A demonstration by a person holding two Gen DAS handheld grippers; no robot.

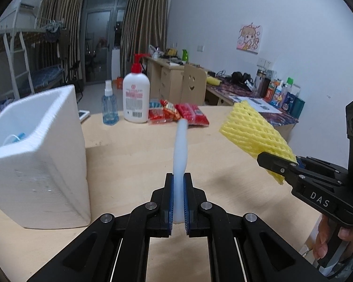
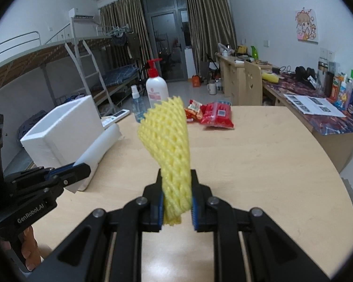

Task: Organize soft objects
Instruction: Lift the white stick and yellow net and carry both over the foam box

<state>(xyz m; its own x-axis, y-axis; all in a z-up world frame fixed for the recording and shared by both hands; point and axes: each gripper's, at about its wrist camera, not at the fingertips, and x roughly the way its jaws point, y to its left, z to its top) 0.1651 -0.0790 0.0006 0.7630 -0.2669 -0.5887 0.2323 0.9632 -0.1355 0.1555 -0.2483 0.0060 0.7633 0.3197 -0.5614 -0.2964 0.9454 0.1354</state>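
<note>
- Left wrist view: your left gripper (image 1: 178,197) has its jaws pressed nearly together on a thin white foam sheet (image 1: 180,150), pinching it at its near end so that it stands edge-on towards the camera and rises over the pale wooden table (image 1: 134,164).
- The sheet is off the table, just right of the white polystyrene foam box (image 1: 42,155), which stands open at the left with something blue and white inside.
- Expect the sheet to be very light and floppy; it blurs at its far tip, so it probably wobbles. A pinch close to one end lets the rest sag or sway, so I judge a slow carry is safer.
- Farther right of the box, your right gripper (image 1: 284,166) clamps a yellow foam net sleeve (image 1: 254,131) by its lower corner, clear of the table.
- Right wrist view: your right gripper (image 2: 176,202) has its jaws narrowly parted around the yellow foam net sleeve (image 2: 169,145), squeezing the bottom end; the rest stands up and leans slightly left.
- The sleeve hangs in the air well right of the white polystyrene foam box (image 2: 63,131). It is springy and compressible, so it should hold well in the pads, and it will not break if dropped.
- Your left gripper (image 2: 80,170) sits just in front of the box, with the white foam sheet (image 2: 101,145) lying broad against the box side.
</note>
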